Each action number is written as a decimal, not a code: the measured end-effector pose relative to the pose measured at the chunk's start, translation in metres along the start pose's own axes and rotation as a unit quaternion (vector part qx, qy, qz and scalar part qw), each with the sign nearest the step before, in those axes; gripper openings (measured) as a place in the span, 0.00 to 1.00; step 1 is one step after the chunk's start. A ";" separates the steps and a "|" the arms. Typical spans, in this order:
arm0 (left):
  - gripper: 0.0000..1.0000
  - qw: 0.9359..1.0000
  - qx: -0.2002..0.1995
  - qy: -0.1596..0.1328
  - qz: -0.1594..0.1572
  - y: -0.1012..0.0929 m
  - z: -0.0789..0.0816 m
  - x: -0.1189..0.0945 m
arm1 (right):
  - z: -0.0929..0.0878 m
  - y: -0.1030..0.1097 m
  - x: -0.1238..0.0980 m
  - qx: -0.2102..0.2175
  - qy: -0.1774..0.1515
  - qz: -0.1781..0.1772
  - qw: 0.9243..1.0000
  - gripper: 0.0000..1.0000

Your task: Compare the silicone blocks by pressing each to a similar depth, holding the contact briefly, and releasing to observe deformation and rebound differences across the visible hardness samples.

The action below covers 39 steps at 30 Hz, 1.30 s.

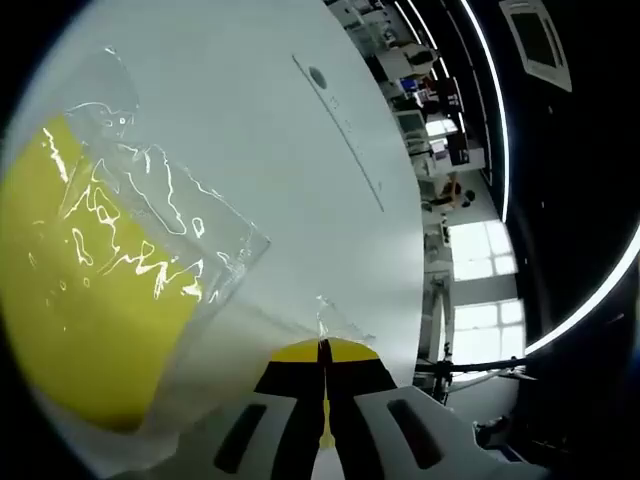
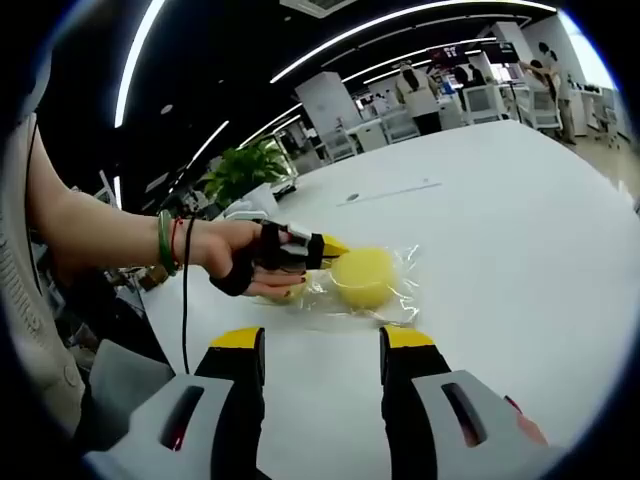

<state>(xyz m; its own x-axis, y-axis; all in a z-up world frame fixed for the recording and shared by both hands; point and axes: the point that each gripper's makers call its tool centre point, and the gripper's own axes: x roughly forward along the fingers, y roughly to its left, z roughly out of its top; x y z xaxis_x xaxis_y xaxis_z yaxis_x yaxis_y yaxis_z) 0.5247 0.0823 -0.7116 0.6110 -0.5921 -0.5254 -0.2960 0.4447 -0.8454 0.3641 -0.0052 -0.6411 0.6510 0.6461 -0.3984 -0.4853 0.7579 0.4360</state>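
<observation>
A yellow silicone block (image 2: 363,275) lies inside a clear plastic bag (image 2: 398,300) on the white table (image 2: 500,220). In the left gripper view the same block (image 1: 90,300) bulks large at the left, under the wrinkled film of the bag (image 1: 190,230). My left gripper (image 1: 324,350) has its yellow-tipped jaws pressed together, with a corner of the bag's film pinched between them. From the right gripper view, a person's hand (image 2: 235,262) holds that left gripper (image 2: 330,246) at the bag's left edge, beside the block. My right gripper (image 2: 322,345) stands open, just short of the bag, with nothing between its jaws.
A round cable port (image 2: 352,197) and a thin seam mark the table's far part; the port (image 1: 318,76) also appears in the left gripper view. A green plant (image 2: 245,170) stands past the table's left end. Desks and chairs (image 2: 480,100) fill the room behind.
</observation>
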 end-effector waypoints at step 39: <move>0.00 0.848 0.525 0.044 -0.053 -0.080 -0.032 -0.067 | 0.021 0.040 -0.019 -0.066 -0.007 0.023 0.997 0.40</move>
<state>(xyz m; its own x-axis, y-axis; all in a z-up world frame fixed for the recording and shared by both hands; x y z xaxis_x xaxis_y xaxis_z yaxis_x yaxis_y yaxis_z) 0.4838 0.0646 -0.6125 0.5234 -0.6928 -0.4960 0.6023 0.7126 -0.3598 0.3442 0.0107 -0.5988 0.6337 0.6800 -0.3688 -0.5875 0.7332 0.3424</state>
